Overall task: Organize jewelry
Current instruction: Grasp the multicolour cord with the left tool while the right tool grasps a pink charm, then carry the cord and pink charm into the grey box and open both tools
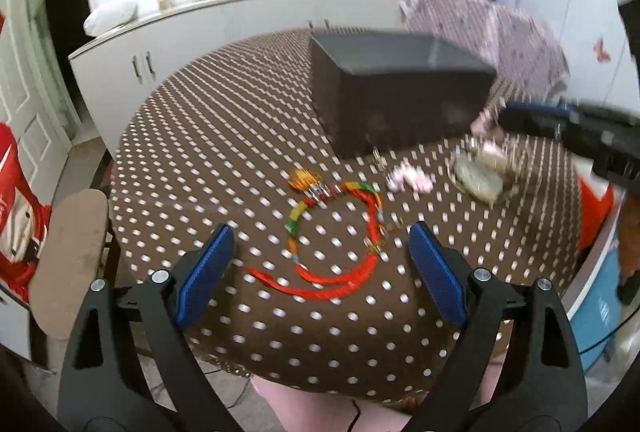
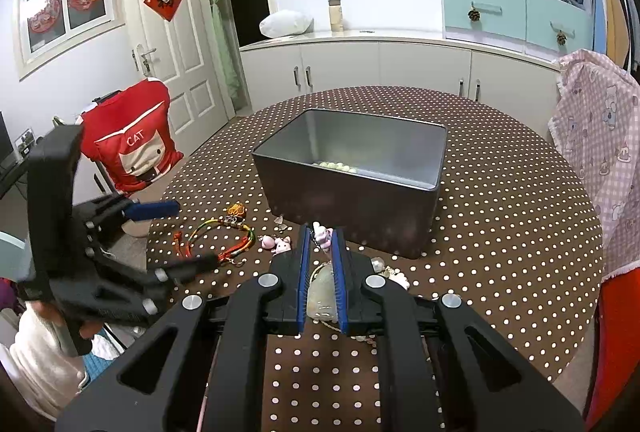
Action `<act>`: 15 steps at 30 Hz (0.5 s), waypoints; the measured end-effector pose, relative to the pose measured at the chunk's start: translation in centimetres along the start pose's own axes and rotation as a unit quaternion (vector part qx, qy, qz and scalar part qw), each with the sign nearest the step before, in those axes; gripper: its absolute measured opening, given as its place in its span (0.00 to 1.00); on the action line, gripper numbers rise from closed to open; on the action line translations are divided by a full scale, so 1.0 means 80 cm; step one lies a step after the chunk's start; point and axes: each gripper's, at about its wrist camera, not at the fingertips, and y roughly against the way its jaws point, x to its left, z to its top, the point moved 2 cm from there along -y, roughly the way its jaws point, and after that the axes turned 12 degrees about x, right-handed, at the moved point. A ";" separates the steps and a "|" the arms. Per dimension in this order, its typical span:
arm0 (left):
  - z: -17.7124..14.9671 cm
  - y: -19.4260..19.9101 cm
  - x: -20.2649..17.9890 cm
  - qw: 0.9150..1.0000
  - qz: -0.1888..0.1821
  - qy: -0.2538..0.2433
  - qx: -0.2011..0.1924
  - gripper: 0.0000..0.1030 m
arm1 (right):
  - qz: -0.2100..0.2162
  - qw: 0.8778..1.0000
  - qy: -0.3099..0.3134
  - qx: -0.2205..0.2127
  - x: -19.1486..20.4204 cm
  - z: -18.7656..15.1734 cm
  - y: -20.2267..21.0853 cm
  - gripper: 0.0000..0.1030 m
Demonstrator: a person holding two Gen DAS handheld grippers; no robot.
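brown polka-dot surface (image 1: pixel 224 135) under me. my left gripper (image 1: pixel 320 232) has its fingers spread wide over the red braided cord bracelet (image 1: pixel 340 232), not touching it. right gripper (image 2: pixel 321 232) is clenched on a small pink charm (image 2: pixel 322 236). beyond sits the grey bin (image 2: pixel 352 199).

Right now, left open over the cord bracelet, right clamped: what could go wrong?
1. The left gripper straddles the bracelet, a thin cord flat on the tablecloth; its pads may pinch cloth or miss the cord.
2. The right gripper is shut on a small pink charm at its very tips; it may slip before reaching the bin.
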 end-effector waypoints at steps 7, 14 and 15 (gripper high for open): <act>0.004 -0.005 -0.015 0.998 0.059 0.015 -0.025 0.07 | 0.002 1.000 0.000 0.005 0.002 -0.002 -0.003 0.09; 0.015 0.007 0.008 0.997 0.039 0.056 -0.043 0.06 | -0.003 1.000 -0.004 -0.004 -0.004 -0.001 0.005 0.09; 0.017 0.011 0.009 0.996 0.040 0.058 -0.047 0.06 | -0.003 1.000 -0.005 -0.006 -0.005 0.000 0.006 0.09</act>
